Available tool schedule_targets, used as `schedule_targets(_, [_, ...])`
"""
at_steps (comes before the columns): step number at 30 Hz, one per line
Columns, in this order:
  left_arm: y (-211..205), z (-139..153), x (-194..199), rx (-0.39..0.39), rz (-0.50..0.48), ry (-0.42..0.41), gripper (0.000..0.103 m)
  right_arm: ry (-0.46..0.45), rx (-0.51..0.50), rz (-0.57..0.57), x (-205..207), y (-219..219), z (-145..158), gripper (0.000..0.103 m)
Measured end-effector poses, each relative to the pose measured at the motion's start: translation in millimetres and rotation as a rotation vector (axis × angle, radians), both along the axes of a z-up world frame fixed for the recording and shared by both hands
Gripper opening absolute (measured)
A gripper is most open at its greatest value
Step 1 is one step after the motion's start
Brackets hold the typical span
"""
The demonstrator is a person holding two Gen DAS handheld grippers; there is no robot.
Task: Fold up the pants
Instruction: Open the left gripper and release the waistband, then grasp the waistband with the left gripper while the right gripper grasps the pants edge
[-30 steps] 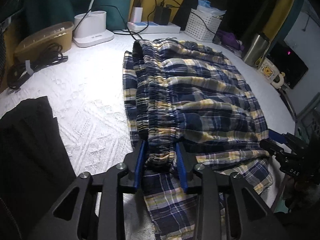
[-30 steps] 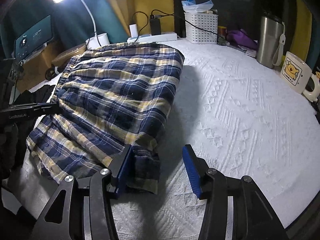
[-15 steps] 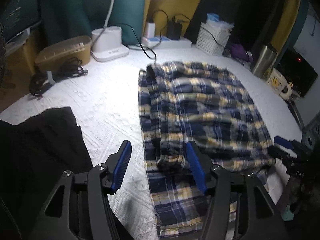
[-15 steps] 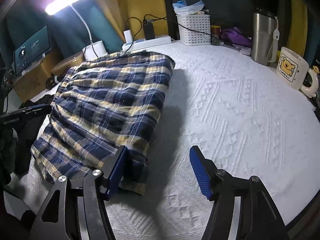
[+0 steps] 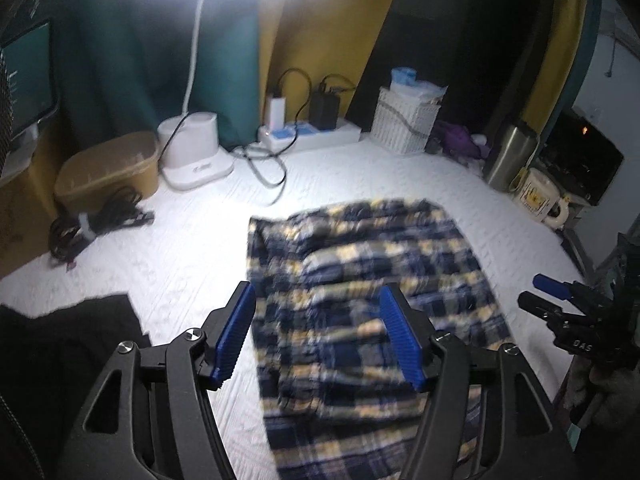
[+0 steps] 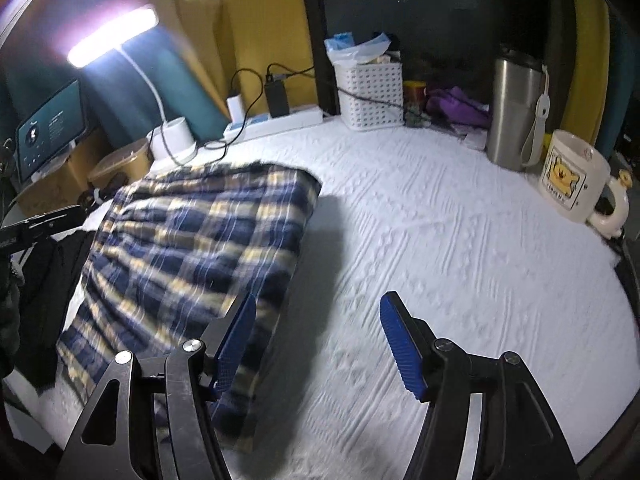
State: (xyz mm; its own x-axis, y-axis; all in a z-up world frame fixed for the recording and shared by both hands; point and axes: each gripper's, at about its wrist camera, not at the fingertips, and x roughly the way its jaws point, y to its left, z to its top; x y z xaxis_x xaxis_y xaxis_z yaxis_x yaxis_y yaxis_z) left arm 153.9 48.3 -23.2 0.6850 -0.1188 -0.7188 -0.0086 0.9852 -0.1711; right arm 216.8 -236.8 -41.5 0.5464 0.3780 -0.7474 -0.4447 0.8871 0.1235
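The blue and yellow plaid pants (image 5: 372, 304) lie folded in a rough rectangle on the white textured table cover (image 5: 192, 248). They also show in the right wrist view (image 6: 192, 248), left of centre. My left gripper (image 5: 318, 334) is open and empty, raised above the near part of the pants. My right gripper (image 6: 318, 346) is open and empty, raised beside the pants' right edge, and appears in the left wrist view (image 5: 548, 296) at the right. Both views are motion-blurred.
A black garment (image 5: 60, 360) lies at the near left. At the back stand a lamp base (image 5: 192, 152), a power strip (image 5: 312, 132), a white basket (image 6: 368, 92), a steel tumbler (image 6: 516, 112) and a bear mug (image 6: 572, 176). A tan box (image 5: 104, 168) and coiled cable (image 5: 92, 224) sit left.
My left gripper opened and let go of the waistband, then both grippers lifted up and back from the pants. The pants now lie flat and folded.
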Motion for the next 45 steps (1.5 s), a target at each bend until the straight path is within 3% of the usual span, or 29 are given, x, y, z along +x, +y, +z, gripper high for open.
schedule_targets(4, [-2, 10, 11, 0.017, -0.016, -0.051, 0.075, -0.001, -0.002, -0.017, 18, 0, 4, 0.067])
schedule_targets(7, [-3, 8, 20, 0.095, -0.010, -0.107, 0.076, -0.011, -0.033, -0.050, 31, 4, 5, 0.067])
schedule_targets(9, [-2, 1, 27, 0.126, -0.006, -0.097, 0.076, -0.025, -0.060, -0.060, 39, 9, 3, 0.068])
schedule_targets(10, [1, -7, 33, 0.119, -0.004, -0.084, 0.076, -0.033, -0.071, -0.064, 43, 11, 1, 0.076])
schedule_targets(11, [3, -12, 36, 0.115, 0.002, -0.069, 0.076, -0.044, -0.075, -0.063, 47, 13, -1, 0.095])
schedule_targets(12, [7, -21, 43, 0.110, 0.010, -0.045, 0.076, -0.064, -0.085, -0.054, 50, 16, -4, 0.103])
schedule_targets(16, [17, -46, 53, 0.104, 0.012, -0.022, 0.076, -0.060, -0.077, -0.011, 64, 25, -15, 0.103])
schedule_targets(23, [28, -75, 69, 0.003, -0.023, 0.053, 0.076, 0.099, 0.027, 0.010, 86, 38, -40, 0.103])
schedule_targets(29, [27, -83, 70, -0.061, -0.077, 0.100, 0.076, 0.125, 0.072, 0.073, 89, 52, -47, 0.100])
schedule_targets(39, [20, -84, 72, -0.070, -0.157, 0.103, 0.076, 0.137, 0.063, 0.176, 89, 79, -52, 0.095])
schedule_targets(42, [10, -84, 77, -0.070, -0.215, 0.104, 0.075, 0.136, 0.066, 0.215, 89, 88, -53, 0.087])
schedule_targets(45, [3, -83, 77, -0.066, -0.247, 0.101, 0.067, 0.141, 0.089, 0.219, 92, 93, -53, 0.068])
